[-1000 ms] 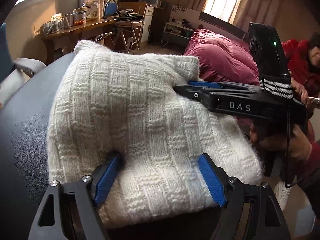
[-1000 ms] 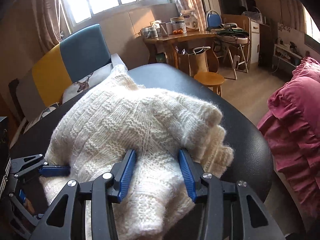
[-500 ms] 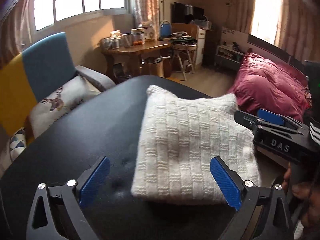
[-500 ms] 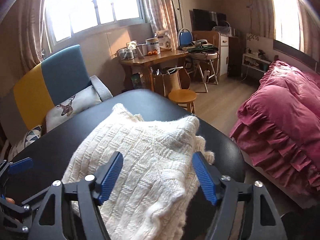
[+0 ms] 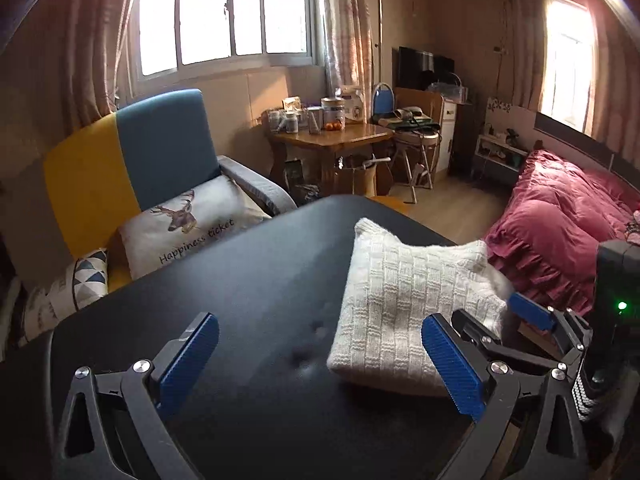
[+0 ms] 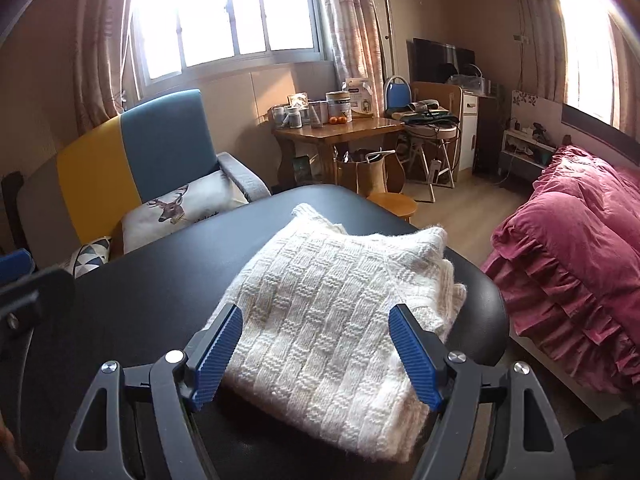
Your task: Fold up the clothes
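Folded cream knit sweater (image 6: 340, 304) lies on the black padded table (image 5: 248, 280), toward the table's right edge, nearest the red bed (image 6: 576, 248). Its long axis runs away from the tongs toward the window. Right gripper (image 6: 316, 352) is the nearer one, just in front of the sweater's near edge, jaws spread wide to either side of the bundle, apparently not touching, holding nothing. Left gripper (image 5: 316, 364) hangs over bare table, sweater off to its right, jaws wide open, empty. Fold looks done.
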Demonstrator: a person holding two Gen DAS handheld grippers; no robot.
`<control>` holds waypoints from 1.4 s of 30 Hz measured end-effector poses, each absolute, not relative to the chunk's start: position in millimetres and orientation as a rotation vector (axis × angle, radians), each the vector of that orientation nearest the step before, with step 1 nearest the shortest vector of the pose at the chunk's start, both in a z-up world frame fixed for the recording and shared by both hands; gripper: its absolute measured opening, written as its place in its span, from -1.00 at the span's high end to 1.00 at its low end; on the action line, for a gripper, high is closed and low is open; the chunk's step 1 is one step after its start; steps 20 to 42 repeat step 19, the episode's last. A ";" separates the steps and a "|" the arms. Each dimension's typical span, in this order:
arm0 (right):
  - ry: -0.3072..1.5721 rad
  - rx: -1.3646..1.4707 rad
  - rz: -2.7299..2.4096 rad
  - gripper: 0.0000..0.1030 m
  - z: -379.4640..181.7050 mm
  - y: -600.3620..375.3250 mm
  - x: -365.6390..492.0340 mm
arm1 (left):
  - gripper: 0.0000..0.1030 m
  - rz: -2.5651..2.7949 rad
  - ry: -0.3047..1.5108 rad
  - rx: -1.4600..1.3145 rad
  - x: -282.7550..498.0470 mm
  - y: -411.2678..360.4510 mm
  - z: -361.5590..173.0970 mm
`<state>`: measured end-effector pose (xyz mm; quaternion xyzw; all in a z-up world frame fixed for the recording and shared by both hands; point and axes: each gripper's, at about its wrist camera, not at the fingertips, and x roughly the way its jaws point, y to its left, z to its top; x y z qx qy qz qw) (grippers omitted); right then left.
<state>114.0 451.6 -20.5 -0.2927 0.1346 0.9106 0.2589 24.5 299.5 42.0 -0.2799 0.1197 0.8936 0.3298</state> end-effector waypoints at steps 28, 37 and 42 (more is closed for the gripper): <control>0.351 -0.883 2.441 -0.50 -40.7 446.0 122.3 | -0.99 2.221 0.307 -0.708 50.4 303.6 55.7; 0.351 -0.883 2.441 -0.50 -40.7 446.0 122.3 | -0.99 2.221 0.307 -0.708 50.4 303.6 55.7; 0.351 -0.883 2.441 -0.50 -40.7 446.0 122.3 | -0.99 2.221 0.307 -0.708 50.4 303.6 55.7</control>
